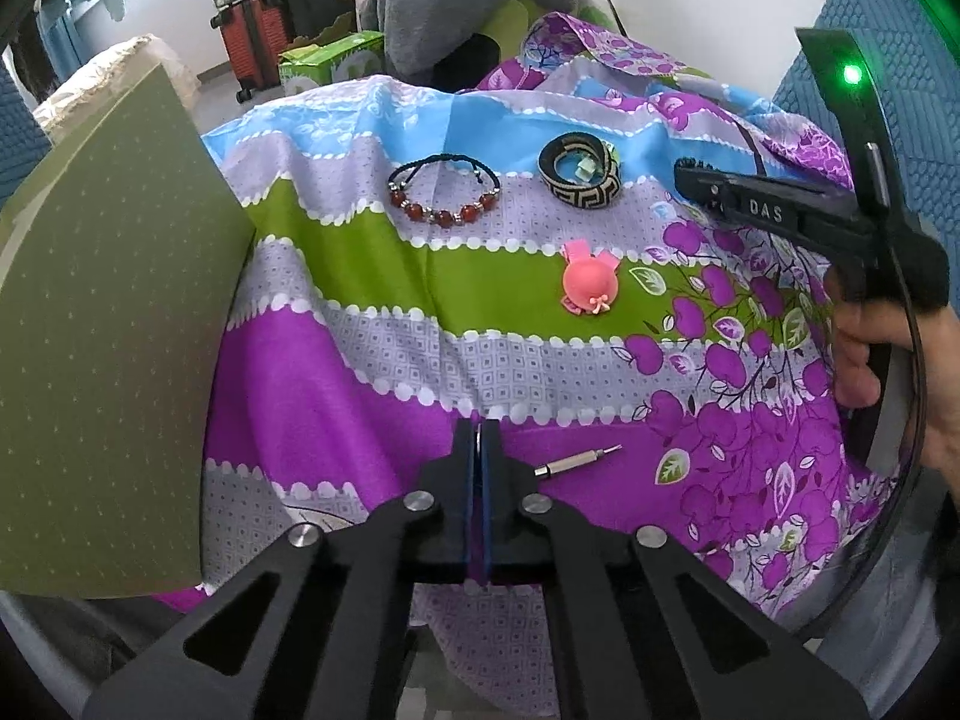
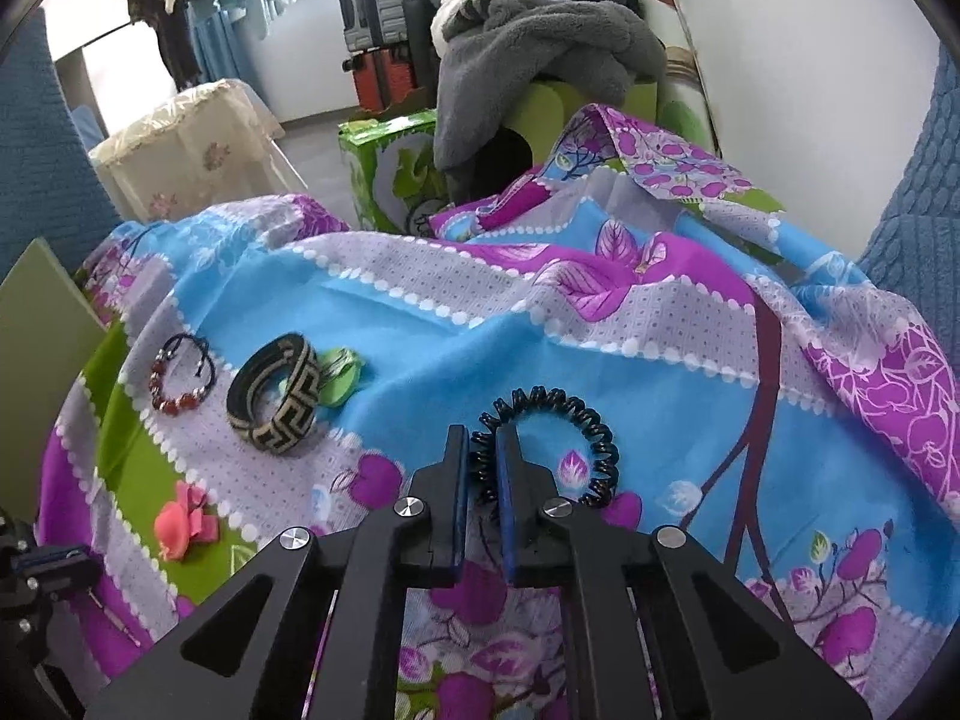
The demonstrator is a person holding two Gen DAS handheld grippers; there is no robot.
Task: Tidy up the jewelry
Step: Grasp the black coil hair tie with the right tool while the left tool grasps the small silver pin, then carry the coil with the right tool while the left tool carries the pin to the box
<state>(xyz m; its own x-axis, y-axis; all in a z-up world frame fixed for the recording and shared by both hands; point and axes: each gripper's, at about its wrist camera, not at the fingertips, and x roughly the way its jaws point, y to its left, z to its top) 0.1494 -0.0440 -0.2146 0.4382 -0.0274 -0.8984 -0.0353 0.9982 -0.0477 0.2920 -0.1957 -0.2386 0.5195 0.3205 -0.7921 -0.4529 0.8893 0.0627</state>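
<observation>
So the right gripper point(image 2: 483, 468) has its two blue-padded fingers pinched on the near-left side of a black spiral hair tie point(image 2: 576, 420), coil squeezed between them, the rest of the loop curling off toward 1 o'clock over the flowery purple-blue-green cloth point(image 2: 600, 324). The left gripper point(image 1: 480, 456) has its pads pressed flat together with nothing in between, low over the purple band of the cloth. In the left wrist view, a small metal screwdriver bit point(image 1: 577, 461) lies just beside that gripper at about 3 o'clock. Further up: a pink rabbit-shaped clip point(image 1: 587, 285) sits on the green stripe at roughly 1 o'clock, the red bead bracelet point(image 1: 445, 192) with its black cord is at 12, and the woven black-and-tan bangle point(image 1: 577, 175) is right of it, with a small green thing tucked against its far side that I can't identify. A flat olive-green board point(image 1: 108, 324) fills the 9 o'clock side. In the right wrist view the bracelet, bangle and clip all sit out at 10 to 9 o'clock, well apart from the hair tie.
</observation>
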